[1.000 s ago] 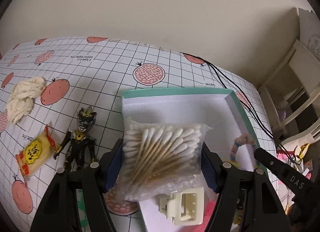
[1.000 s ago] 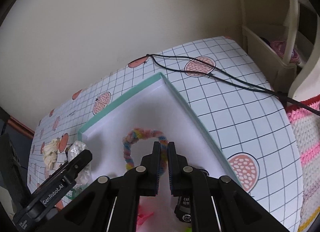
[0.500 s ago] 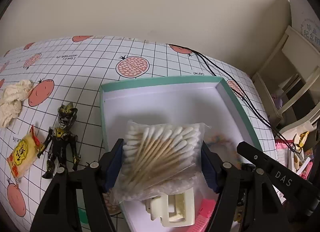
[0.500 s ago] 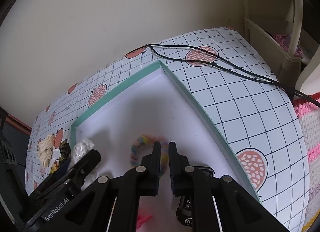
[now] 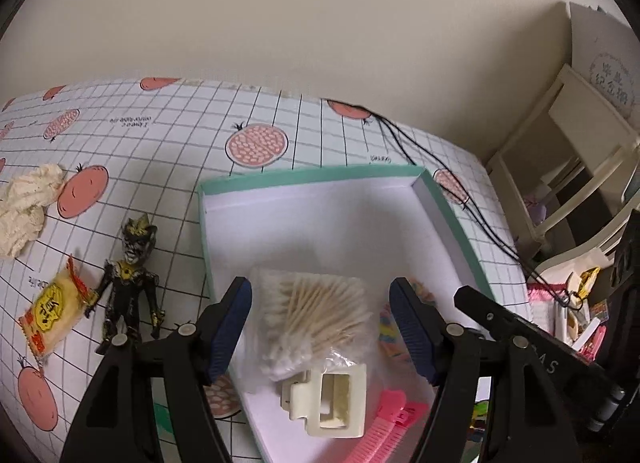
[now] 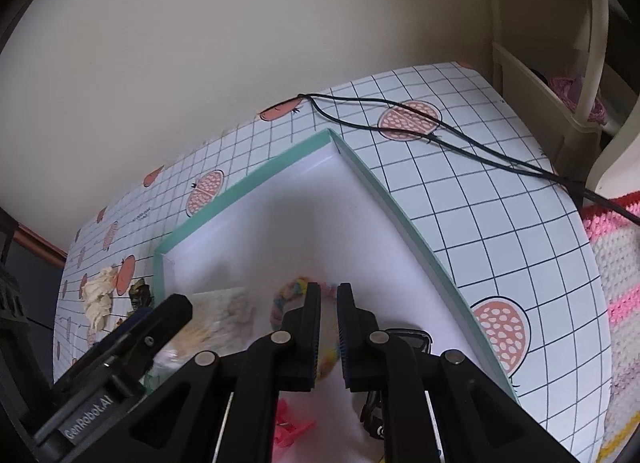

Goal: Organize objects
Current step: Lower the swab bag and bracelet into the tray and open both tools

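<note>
Two sets of fingers hung over the teal box [image 5: 312, 179]: my left fingers [image 5: 320, 327] stood spread apart around the cotton swab bag [image 5: 316, 319] lying inside it, while my right fingers [image 6: 329, 327] sat nearly together, gripping nothing.

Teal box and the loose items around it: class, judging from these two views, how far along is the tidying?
Done: the teal box holds the cotton swab bag, cream hair clip, pink comb and colourful loop. In hand: nothing; the left gripper is open over the swab bag, the right gripper nearly closed and empty. Left: the toy figure, yellow snack packet and cream cloth remain outside.
</note>
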Action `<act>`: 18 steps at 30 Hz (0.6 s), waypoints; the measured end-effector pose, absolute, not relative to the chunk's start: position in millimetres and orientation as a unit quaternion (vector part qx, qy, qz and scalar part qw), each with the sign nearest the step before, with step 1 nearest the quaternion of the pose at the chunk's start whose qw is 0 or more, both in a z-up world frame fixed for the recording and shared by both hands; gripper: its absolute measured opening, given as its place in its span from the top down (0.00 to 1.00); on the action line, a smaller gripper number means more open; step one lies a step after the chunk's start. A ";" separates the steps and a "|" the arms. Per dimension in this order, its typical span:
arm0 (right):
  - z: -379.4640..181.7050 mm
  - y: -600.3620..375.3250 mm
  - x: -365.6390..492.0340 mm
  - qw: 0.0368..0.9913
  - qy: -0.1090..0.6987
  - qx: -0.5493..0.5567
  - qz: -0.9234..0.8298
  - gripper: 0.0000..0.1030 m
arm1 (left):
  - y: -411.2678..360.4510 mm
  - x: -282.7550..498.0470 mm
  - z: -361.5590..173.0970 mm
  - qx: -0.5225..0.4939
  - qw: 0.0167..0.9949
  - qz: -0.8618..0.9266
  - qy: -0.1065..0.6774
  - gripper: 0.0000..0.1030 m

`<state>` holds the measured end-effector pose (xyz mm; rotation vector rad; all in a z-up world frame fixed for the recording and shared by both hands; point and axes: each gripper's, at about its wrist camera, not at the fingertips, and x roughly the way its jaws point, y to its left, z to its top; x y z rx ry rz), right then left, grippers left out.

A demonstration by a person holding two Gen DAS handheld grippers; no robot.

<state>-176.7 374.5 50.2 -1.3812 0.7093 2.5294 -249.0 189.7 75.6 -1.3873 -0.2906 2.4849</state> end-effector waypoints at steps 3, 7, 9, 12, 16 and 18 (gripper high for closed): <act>55.0 371.2 -176.9 0.081 0.235 -0.461 0.852 0.90 | 182.9 -249.0 82.7 -0.473 0.128 0.866 -0.099 0.30; 56.2 362.4 -179.5 0.076 0.221 -0.466 0.853 0.83 | 169.4 -250.6 84.3 -0.473 0.110 0.868 -0.103 0.30; 56.0 357.7 -181.4 0.075 0.209 -0.469 0.855 0.63 | 162.2 -252.3 81.5 -0.476 0.096 0.868 -0.103 0.30; 55.9 354.0 -182.7 0.076 0.200 -0.470 0.857 0.47 | 152.0 -254.7 74.4 -0.482 0.078 0.866 -0.108 0.14; 56.0 353.3 -182.9 0.078 0.197 -0.469 0.858 0.34 | 143.1 -254.5 68.7 -0.480 0.059 0.869 -0.102 0.09; 56.4 352.6 -183.6 0.080 0.193 -0.469 0.858 0.26 | 138.9 -255.6 67.0 -0.482 0.054 0.868 -0.107 0.00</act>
